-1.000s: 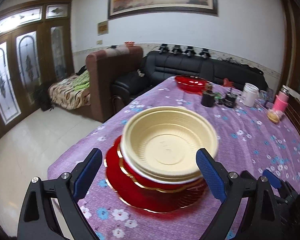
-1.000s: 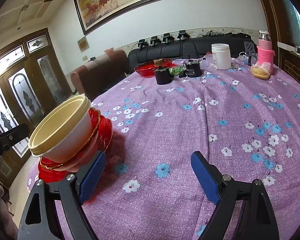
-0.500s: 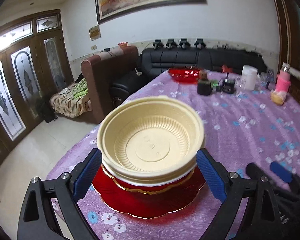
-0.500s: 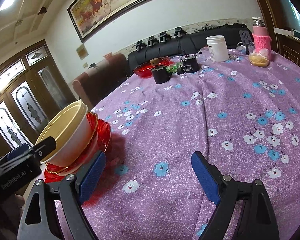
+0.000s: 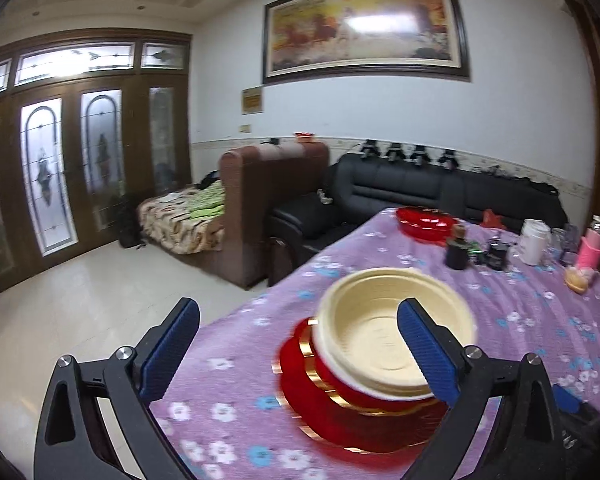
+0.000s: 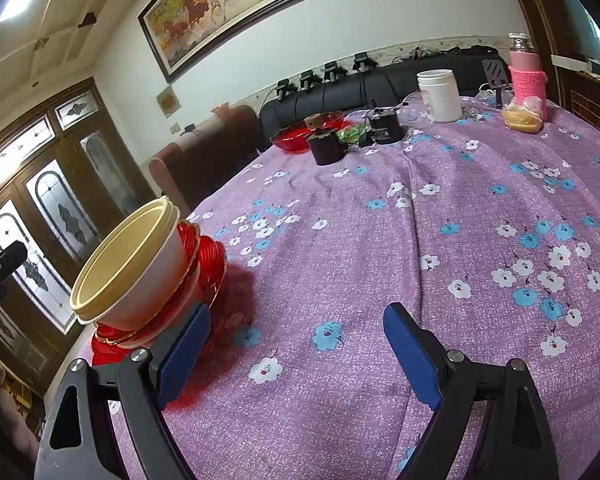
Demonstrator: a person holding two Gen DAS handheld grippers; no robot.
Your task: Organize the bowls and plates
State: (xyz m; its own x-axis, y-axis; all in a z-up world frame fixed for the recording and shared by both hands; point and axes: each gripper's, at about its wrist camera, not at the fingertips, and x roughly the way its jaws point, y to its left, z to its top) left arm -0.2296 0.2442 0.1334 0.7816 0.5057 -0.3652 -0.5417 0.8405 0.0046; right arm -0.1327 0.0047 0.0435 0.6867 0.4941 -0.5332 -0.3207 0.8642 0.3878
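Two nested cream bowls (image 5: 376, 332) sit on a stack of red gold-rimmed plates (image 5: 340, 412) near the table's left corner. My left gripper (image 5: 298, 344) is open and holds nothing. Its right finger (image 5: 424, 350) overlaps the bowls in this view, and the stack lies mostly to the right of the gap. In the right wrist view the same cream bowls (image 6: 132, 268) and red plates (image 6: 210, 264) stand just beyond the left finger. My right gripper (image 6: 298, 352) is open over bare cloth. A black tip of the left gripper (image 6: 6, 256) shows at the left edge.
The purple flowered tablecloth (image 6: 380, 240) covers the table. At the far end stand a red glass bowl (image 6: 300, 136), black jars (image 6: 326, 146), a white jar (image 6: 440, 96), a pink-sleeved bottle (image 6: 526, 76) and a bagged bun (image 6: 522, 118). The table edge drops off left of the stack.
The left gripper had closed in until the bowls filled the gap between its fingers. It has since drawn back and swung left, so the stack lies to its right. The right gripper has barely moved.
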